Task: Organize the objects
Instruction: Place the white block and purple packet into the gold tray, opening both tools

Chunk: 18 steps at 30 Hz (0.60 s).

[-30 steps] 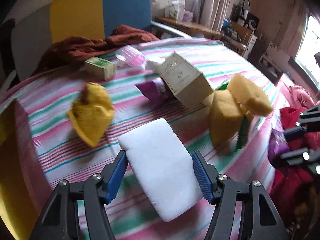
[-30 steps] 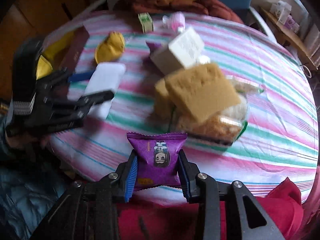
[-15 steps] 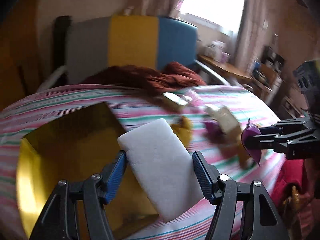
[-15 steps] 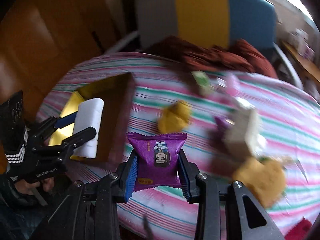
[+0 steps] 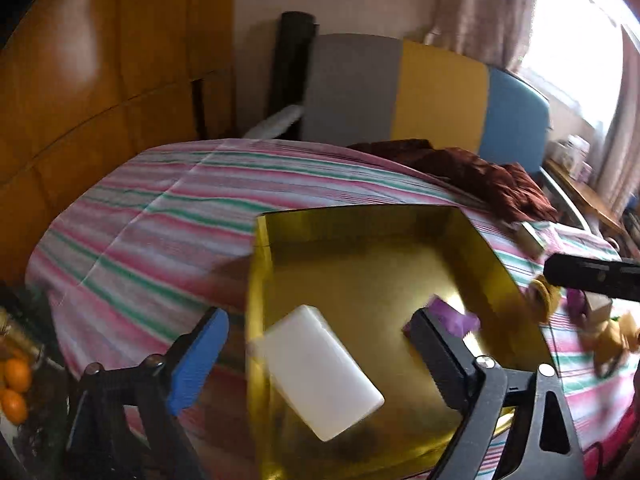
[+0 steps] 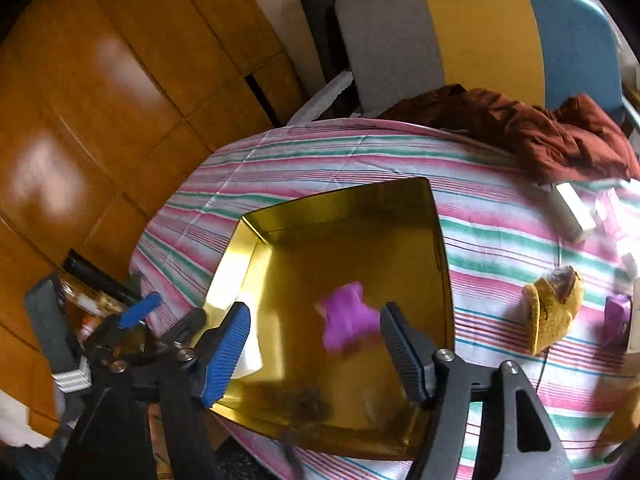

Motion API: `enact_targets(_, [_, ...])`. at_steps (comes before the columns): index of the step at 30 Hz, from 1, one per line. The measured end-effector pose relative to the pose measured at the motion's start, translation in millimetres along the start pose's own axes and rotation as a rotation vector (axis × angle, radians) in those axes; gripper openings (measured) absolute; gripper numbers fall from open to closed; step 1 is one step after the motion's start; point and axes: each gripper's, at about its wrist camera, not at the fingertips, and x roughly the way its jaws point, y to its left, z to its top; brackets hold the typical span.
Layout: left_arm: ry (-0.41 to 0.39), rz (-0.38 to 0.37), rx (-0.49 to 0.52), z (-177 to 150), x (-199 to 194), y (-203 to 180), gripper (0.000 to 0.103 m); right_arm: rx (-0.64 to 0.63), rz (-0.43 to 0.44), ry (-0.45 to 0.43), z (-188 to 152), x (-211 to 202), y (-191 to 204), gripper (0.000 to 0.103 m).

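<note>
Drop step: left gripper (image 5: pixel 316 356) and right gripper (image 6: pixel 316 344) jaws have just been opening, both spread and clear of the white block (image 5: pixel 320 372) and purple packet (image 6: pixel 348 320) over the gold tray (image 6: pixel 344 208); next, back out and fetch the yellow sponge (image 6: pixel 554 308).

Maroon cloth (image 6: pixel 560 136), tricolour chair (image 6: pixel 480 36), perhaps oranges (image 5: pixel 16 376).

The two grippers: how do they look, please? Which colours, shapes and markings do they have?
Both are black plastic frames with triangular cut-outs and silver screws. The left gripper and the right gripper each carry ribbed blue pads on the inner faces of their fingers. In the right wrist view the left gripper's body shows white stripes on its side. No cables or sleeves can be made out clearly.
</note>
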Motion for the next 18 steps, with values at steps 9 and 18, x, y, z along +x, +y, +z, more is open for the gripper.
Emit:
enact_targets(9, [-0.052,0.069,-0.038,-9,-17,16,0.097,-0.059,-0.15,-0.129,-30,-10,20,0.069])
enact_targets(18, [-0.074,0.085,-0.004,-8,-28,2,0.103,0.009,-0.199,-0.135,-47,-9,7,0.069])
